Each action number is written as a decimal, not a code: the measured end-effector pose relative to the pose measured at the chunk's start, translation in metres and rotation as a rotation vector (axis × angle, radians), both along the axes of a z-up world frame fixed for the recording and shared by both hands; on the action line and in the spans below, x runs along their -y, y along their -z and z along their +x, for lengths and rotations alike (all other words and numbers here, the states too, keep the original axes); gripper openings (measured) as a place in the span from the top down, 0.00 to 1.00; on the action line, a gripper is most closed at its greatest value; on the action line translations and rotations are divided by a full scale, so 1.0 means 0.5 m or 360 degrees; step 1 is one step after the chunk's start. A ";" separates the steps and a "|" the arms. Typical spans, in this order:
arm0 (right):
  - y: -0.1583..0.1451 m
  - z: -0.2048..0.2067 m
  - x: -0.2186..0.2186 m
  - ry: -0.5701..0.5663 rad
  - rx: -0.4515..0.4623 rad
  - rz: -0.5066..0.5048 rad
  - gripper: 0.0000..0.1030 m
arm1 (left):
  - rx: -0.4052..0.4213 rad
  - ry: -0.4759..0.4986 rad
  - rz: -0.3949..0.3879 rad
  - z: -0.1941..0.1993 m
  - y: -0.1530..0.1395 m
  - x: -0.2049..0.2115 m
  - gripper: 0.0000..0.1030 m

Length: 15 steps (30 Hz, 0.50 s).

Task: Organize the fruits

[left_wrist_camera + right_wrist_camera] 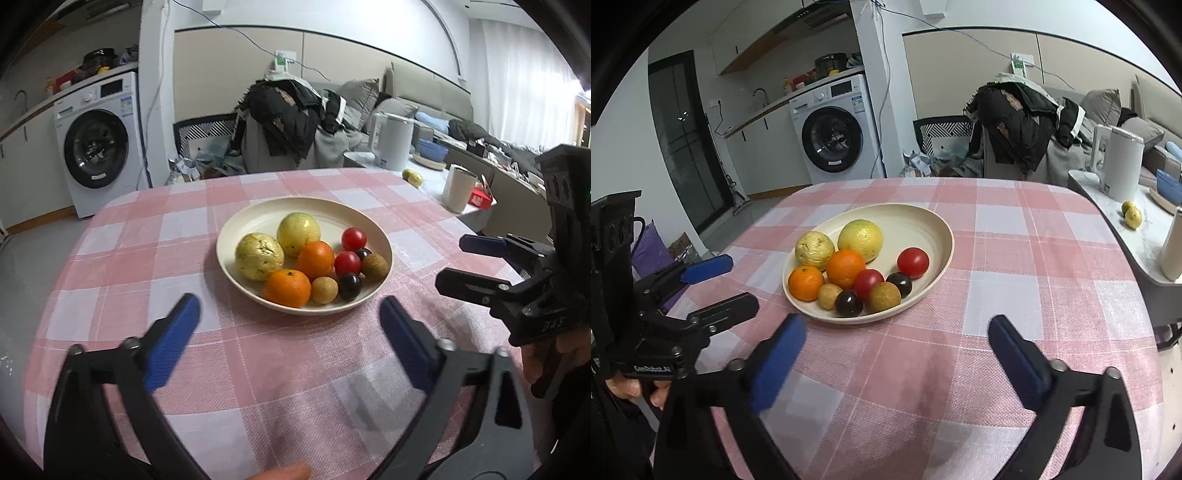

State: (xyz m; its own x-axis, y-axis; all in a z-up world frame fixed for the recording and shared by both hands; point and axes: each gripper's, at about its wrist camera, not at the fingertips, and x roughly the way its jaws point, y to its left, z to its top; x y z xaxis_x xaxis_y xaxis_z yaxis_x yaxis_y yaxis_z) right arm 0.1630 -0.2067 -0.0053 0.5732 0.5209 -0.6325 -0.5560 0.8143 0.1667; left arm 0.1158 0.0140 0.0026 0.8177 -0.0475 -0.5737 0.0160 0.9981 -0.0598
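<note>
A cream plate (pixel 258 218) (pixel 908 221) sits mid-table on a pink checked cloth (pixel 147 229). On it lie two yellow-green fruits (pixel 298 232), two oranges (pixel 288 288), two red tomatoes (pixel 354 238), two dark round fruits (pixel 350 286) and two small brown ones (pixel 324 290). My left gripper (pixel 288 310) (pixel 740 280) stands open just in front of the plate, nothing between its blue pads. My right gripper (pixel 897 326) (pixel 454 262) is open too, near the plate's right front, and holds nothing. A hand holds each gripper.
A side table at the right carries a white kettle (pixel 393 142), a white cup (pixel 458 188), a blue bowl (pixel 432 149), a red box (pixel 480 199) and two small green fruits (pixel 1132 216). Behind the table stand a clothes-draped chair (pixel 288 118) and a washing machine (pixel 98 144).
</note>
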 end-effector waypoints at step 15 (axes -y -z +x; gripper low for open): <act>-0.017 -0.052 0.005 -0.0055 0.0243 0.0136 0.00 | 0.0153 -0.0055 -0.0013 -0.034 0.006 -0.004 0.01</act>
